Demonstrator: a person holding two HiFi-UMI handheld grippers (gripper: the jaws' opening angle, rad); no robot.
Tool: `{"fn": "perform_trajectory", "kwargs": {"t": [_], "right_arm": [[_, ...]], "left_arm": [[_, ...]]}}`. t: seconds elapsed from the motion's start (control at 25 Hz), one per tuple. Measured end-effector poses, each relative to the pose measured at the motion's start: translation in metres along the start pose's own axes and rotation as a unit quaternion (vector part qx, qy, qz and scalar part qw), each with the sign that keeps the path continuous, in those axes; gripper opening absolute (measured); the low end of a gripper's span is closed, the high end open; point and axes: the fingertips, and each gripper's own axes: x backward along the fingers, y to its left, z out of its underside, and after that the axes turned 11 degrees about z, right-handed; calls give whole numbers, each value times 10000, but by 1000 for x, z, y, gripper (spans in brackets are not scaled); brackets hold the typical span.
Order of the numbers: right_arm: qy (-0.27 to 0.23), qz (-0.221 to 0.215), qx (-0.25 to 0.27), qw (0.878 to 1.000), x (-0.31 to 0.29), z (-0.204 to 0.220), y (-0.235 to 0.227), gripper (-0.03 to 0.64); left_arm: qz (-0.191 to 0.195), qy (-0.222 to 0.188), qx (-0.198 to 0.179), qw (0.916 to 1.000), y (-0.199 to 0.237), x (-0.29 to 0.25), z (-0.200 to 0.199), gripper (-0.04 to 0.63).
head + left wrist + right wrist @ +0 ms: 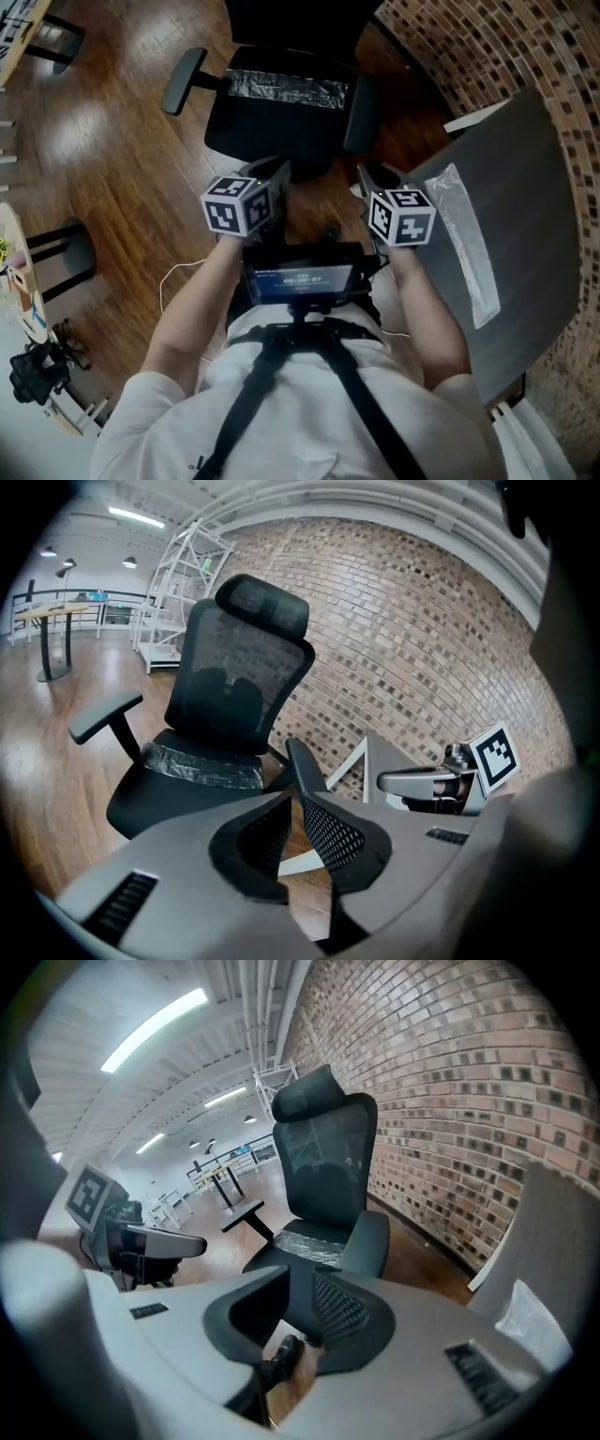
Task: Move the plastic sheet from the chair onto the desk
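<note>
A black office chair (272,131) stands ahead of me on the wood floor. A crumpled clear plastic sheet (286,87) lies across the back of its seat; it also shows in the left gripper view (202,766) and the right gripper view (314,1235). The dark grey desk (534,187) is at my right, with another clear sheet (466,239) lying on it. My left gripper (272,171) (296,803) and right gripper (373,174) (301,1279) hang side by side short of the chair's front edge. Each has a narrow gap between its jaws, with nothing in it.
A curved brick wall (487,47) runs behind the chair and desk. A white board (473,117) leans at the desk's far corner. The chair's armrests (183,80) flank the seat. A black table base (66,253) stands at the left. My shoe (281,1358) shows below the jaws.
</note>
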Motion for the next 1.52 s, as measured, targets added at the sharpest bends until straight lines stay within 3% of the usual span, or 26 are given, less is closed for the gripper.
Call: {"fn": "perform_trajectory", "kwargs": {"t": [0.52,0.92,1.24,1.36,1.52], "right_arm": [[465,158,-321,9983,-161,-50,67,82],[751,704,-740,9919,-274,-30,36,82],[1039,1203,-749,9844,-354,-1,-3,86],[1164,1275,-663,9828,-379,12,-11,125],[1279,1436,-526,9799,-409,30,-24,235]], "left_arm": [[-118,423,340,9985,192,-48,-35,40],[-386,830,383,9951,306,-87,-4,40],[-677,936,459,9922,380,-129,23,71],[-886,953,380,9908,407,-144,28,111],[-1111,1085,187,9877,439,-158,36,175]]}}
